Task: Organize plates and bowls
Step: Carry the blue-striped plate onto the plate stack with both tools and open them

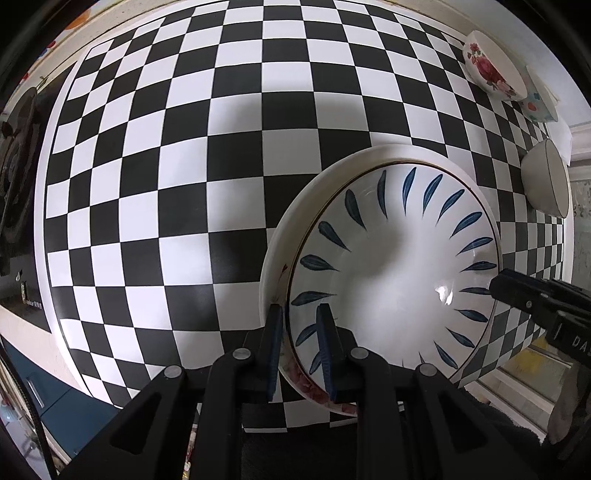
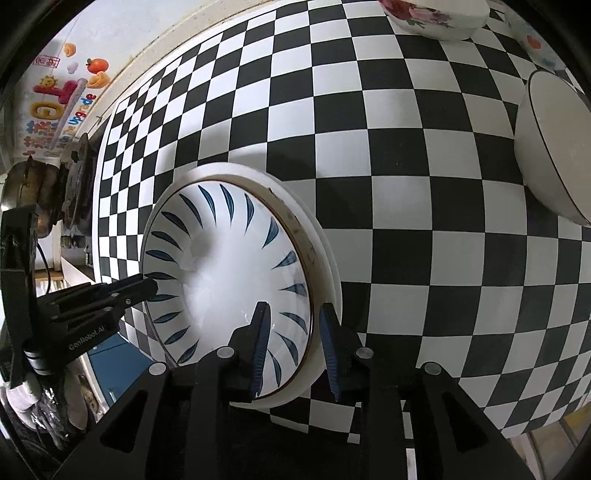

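Note:
A blue-leaf plate [image 1: 391,266] lies on top of a stack of plates; a white plate [image 1: 295,221] and a rose-rimmed plate [image 1: 314,391] show beneath it. My left gripper [image 1: 300,314] is shut on the near rim of the stack. In the right wrist view the blue-leaf plate [image 2: 229,266] sits on the white plate [image 2: 325,266]; my right gripper [image 2: 293,314] has its jaws around the opposite rim, with a visible gap to the outer finger. The left gripper [image 2: 147,286] shows at the plate's far edge there, and the right gripper's fingers [image 1: 517,291] show in the left wrist view.
The checkered table [image 1: 221,166] carries a rose bowl [image 1: 491,66], a small patterned bowl [image 1: 537,103] and a plain white bowl [image 1: 546,177] at the far right. In the right wrist view the white bowl [image 2: 550,147] and rose bowl [image 2: 436,14] stand beyond the stack. A stove [image 2: 77,184] borders the table.

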`<move>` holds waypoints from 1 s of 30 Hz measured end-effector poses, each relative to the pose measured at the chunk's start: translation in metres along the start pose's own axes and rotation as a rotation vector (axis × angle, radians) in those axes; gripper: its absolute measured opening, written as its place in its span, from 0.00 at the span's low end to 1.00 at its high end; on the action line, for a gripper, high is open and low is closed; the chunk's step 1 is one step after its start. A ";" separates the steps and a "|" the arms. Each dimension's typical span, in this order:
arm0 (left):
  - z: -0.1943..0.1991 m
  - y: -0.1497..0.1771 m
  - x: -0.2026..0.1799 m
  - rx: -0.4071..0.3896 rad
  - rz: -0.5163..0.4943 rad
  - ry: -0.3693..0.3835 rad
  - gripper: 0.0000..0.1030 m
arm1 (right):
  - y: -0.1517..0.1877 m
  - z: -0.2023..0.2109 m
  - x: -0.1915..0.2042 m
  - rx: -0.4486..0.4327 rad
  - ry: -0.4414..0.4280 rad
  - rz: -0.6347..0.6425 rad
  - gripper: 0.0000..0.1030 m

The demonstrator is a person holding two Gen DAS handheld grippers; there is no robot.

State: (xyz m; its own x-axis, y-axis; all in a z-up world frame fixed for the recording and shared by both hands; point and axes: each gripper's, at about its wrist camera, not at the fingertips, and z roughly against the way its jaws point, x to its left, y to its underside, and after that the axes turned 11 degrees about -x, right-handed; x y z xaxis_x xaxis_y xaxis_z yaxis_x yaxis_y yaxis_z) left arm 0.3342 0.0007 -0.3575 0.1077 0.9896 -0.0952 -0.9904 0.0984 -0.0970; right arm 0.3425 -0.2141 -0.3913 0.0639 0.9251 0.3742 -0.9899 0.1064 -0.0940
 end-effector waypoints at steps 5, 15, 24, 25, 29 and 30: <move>0.013 0.005 0.005 -0.010 0.036 -0.001 0.16 | 0.007 0.000 0.002 0.006 0.018 0.010 0.29; 0.054 0.016 -0.003 -0.066 0.047 0.015 0.17 | 0.020 0.023 0.009 -0.012 0.050 0.016 0.33; 0.108 0.028 -0.027 -0.126 0.040 0.043 0.18 | 0.034 0.096 0.042 -0.088 0.083 0.065 0.52; 0.115 0.029 -0.030 -0.130 0.038 0.053 0.18 | 0.035 0.110 0.049 -0.105 0.083 0.077 0.53; 0.141 0.036 -0.039 -0.144 0.032 0.083 0.18 | 0.042 0.148 0.071 -0.154 0.090 0.119 0.54; 0.144 0.037 -0.041 -0.142 0.033 0.094 0.18 | 0.044 0.155 0.076 -0.161 0.090 0.129 0.54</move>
State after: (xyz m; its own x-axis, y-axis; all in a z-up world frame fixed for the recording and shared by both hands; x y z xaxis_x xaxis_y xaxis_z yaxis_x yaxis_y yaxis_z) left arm 0.2808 -0.0208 -0.2147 0.0894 0.9772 -0.1926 -0.9721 0.0435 -0.2305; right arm 0.2841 -0.1959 -0.2239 -0.0440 0.9628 0.2667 -0.9579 0.0351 -0.2850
